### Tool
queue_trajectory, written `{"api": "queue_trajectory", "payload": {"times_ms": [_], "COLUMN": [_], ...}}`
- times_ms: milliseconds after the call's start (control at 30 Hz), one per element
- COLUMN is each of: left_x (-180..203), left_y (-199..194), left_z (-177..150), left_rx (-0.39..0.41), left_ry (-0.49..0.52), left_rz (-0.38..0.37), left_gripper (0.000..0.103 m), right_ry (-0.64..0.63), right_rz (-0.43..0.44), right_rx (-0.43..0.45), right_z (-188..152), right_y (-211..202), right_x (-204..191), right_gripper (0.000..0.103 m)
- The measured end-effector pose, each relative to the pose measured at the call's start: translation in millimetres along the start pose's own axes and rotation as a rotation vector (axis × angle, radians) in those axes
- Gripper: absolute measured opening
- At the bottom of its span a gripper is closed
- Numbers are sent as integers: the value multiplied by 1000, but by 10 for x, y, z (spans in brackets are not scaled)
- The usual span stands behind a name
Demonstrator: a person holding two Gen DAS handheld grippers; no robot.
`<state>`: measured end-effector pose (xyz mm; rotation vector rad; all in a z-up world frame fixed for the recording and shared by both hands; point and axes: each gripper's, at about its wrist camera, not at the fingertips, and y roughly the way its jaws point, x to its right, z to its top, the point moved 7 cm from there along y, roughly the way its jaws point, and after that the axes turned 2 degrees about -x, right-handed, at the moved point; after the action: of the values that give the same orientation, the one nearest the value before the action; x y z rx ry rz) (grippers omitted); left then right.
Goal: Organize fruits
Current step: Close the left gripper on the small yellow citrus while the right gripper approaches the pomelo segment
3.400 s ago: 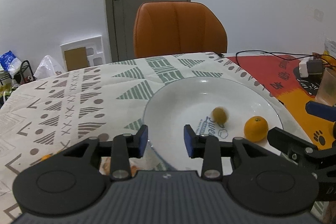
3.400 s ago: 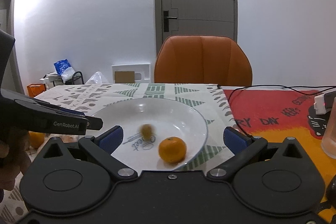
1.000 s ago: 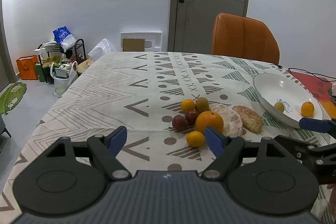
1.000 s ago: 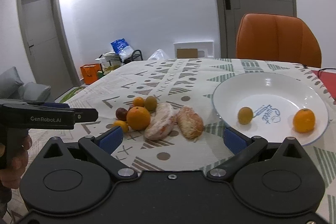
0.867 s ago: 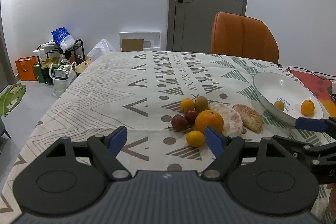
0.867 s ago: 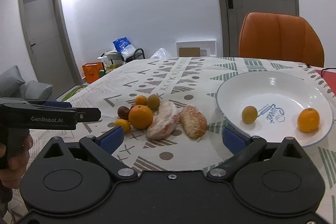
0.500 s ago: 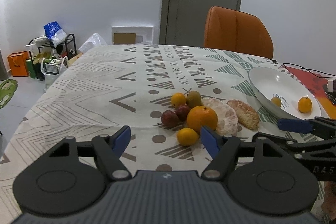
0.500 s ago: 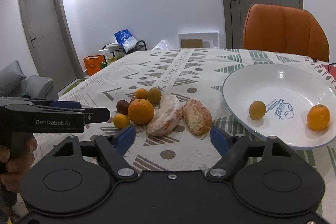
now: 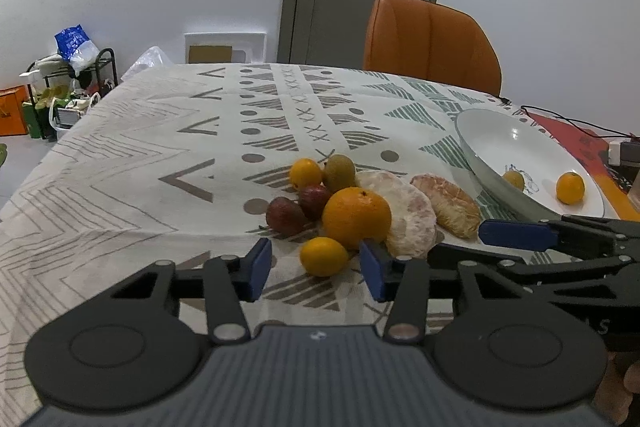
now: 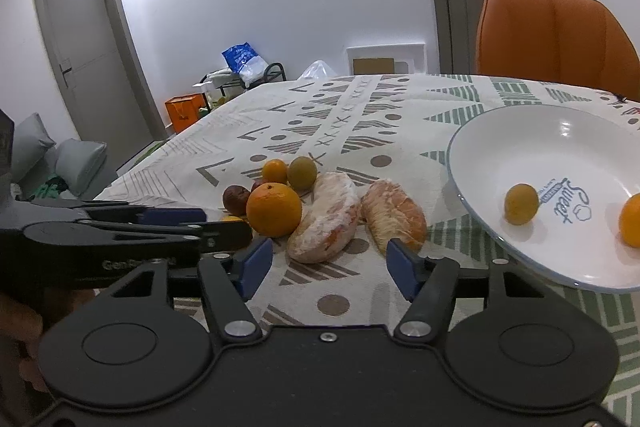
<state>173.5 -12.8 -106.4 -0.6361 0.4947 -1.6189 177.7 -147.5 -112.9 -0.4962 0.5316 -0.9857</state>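
A pile of fruit lies on the patterned tablecloth: a large orange (image 9: 356, 217), two dark red fruits (image 9: 280, 215), and two peeled pomelo segments (image 10: 326, 223). My left gripper (image 9: 316, 273) is closing around a small yellow fruit (image 9: 324, 256); its pads stand clear of the fruit on both sides. My right gripper (image 10: 330, 267) is also closing, and the left pomelo segment lies just ahead of its gap, untouched. To the right, the white plate (image 10: 472, 131) holds a small yellow-green fruit (image 10: 520, 203) and a small orange (image 9: 570, 187).
An orange chair (image 9: 432, 43) stands behind the table. A red mat with cables (image 9: 576, 135) lies beyond the plate. The table's left edge drops to the floor, with bags and a rack (image 9: 72, 83) there. A hand (image 10: 16, 319) holds the left gripper.
Both grippers came away from the plate, where a small fruit was rolling, and sank toward the fruit pile. Both pairs of jaws have narrowed over the last second.
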Motion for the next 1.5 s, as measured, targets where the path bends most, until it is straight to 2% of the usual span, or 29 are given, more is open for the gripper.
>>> {"api": "queue_trajectory", "payload": {"times_ms": [133,500,900,1000,1333,1500], "left_x": [3,-161,-349,-349,-216,-140], "left_y": [71,4,-71,-78,-130,-161], "left_z": [-9,24,10,-5,-26,-43], "left_rx": [-5,-1,9,6,11,15], "left_ry": [-3,-29,-57,-61,-50,-40], "left_rz": [-15,0,21,22,9,4], "left_gripper": [26,25,26,26,26,26], "right_ry": [-8,-27,-87,-102,-72,-61], "right_rz": [-3,-4,-51,-71,-62,-59], "right_rx": [-12,-40,-46,-43,-38,-40], "right_z": [18,16,73,74,-15,-80], "right_y": [29,210,345,346,156,53], "right_x": [-5,-62,-148,-143,-43,-14], "right_gripper": [61,58,57,45,36,36]}}
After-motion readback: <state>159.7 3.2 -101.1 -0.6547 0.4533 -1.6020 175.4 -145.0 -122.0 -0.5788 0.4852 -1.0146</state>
